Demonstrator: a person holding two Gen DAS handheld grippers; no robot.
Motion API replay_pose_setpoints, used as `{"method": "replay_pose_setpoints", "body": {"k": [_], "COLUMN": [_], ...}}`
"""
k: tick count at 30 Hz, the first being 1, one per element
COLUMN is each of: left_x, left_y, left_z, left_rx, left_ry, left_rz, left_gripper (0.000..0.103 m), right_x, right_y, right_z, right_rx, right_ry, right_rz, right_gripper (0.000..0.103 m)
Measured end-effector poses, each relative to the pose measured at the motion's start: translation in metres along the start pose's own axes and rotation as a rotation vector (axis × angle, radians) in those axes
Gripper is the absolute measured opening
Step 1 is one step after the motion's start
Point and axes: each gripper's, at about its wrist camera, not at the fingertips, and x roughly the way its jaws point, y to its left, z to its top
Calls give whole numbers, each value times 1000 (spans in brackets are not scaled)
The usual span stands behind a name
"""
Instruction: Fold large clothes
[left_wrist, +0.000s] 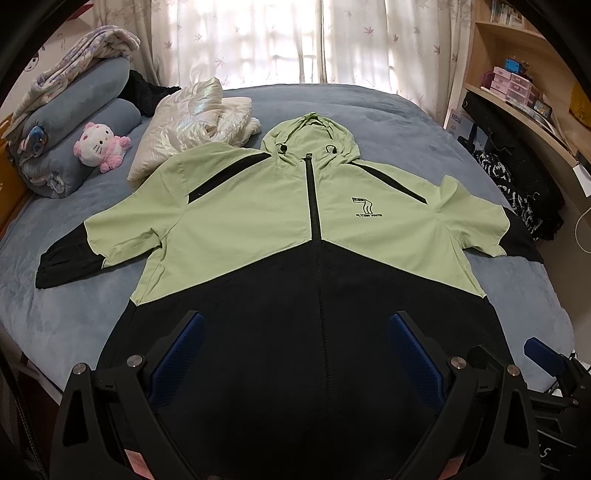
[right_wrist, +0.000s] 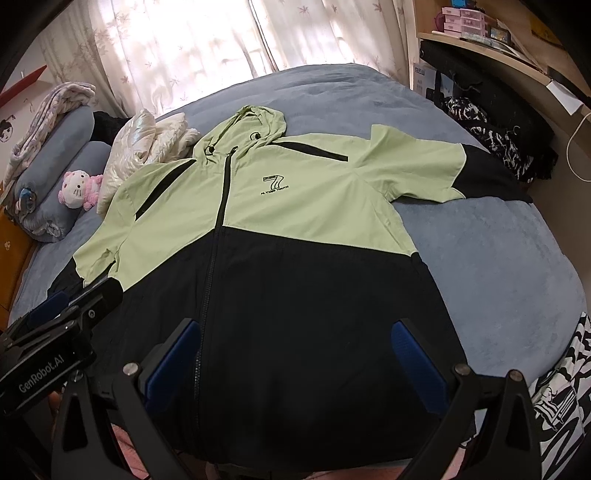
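Note:
A green and black hooded jacket (left_wrist: 258, 229) lies flat and zipped on the blue bed (left_wrist: 406, 122), hood at the far end, both sleeves spread out. It also shows in the right wrist view (right_wrist: 295, 206). My left gripper (left_wrist: 295, 332) is open above the jacket's black lower part, empty. My right gripper (right_wrist: 295, 339) is open above the same hem area, empty. The left gripper (right_wrist: 62, 306) shows at the left of the right wrist view; the right gripper's finger (left_wrist: 543, 354) shows at the right edge of the left wrist view.
A white puffy garment (left_wrist: 192, 125) lies beyond the left shoulder. Rolled blue bedding (left_wrist: 85, 110) and a pink plush toy (left_wrist: 99, 146) sit at the far left. Black-and-white clothes (left_wrist: 517, 192) and shelves (left_wrist: 524, 85) stand at the right. Curtains (left_wrist: 280, 40) hang behind the bed.

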Motion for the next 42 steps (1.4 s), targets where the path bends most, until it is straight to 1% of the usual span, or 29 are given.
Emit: {"method": "replay_pose_setpoints", "body": {"k": [7,15,19,22,28,30,32,34,36,38,39,40,42], "left_x": [5,8,8,7,5,5,3,-2,-8,-14,-15,-15,-12], "left_y": [-1,-11,-15,-18,-20,-23,-27,-33,-41,-51,-59,-64,-75], "left_z": [1,2,8,16,39,49,58,68,79,90,97,103,118], "left_rx": [-14,3,13,13,-13,-16,-7,14,41,75,96,105,115], "left_ry": [24,33,35,27,-2,-16,-32,-75,-131,-191,-215,-223,-227], "left_rz": [-22,-19,-37,-45,-41,-40,-38,-31,-15,1,10,11,-12], "left_gripper": [99,99,99,99,99,99,99,99,99,99,99,99,99], "right_x": [4,6,3,-4,-27,-37,-50,-60,-74,-82,-84,-87,-89], "right_y": [-6,-9,-15,-23,-34,-37,-38,-41,-47,-52,-55,-58,-68], "right_z": [1,0,5,16,45,56,67,77,88,97,101,107,114], "right_rx": [13,14,23,33,-9,-37,-77,-100,-126,-159,-176,-200,-215], "right_ry": [3,4,-22,-43,-148,-197,-266,-337,-425,-487,-502,-513,-531], "right_rz": [6,5,9,13,-81,-106,-155,-221,-308,-378,-414,-441,-425], "right_gripper": [103,103,103,103,103,103,103,103,103,103,103,103,103]}}
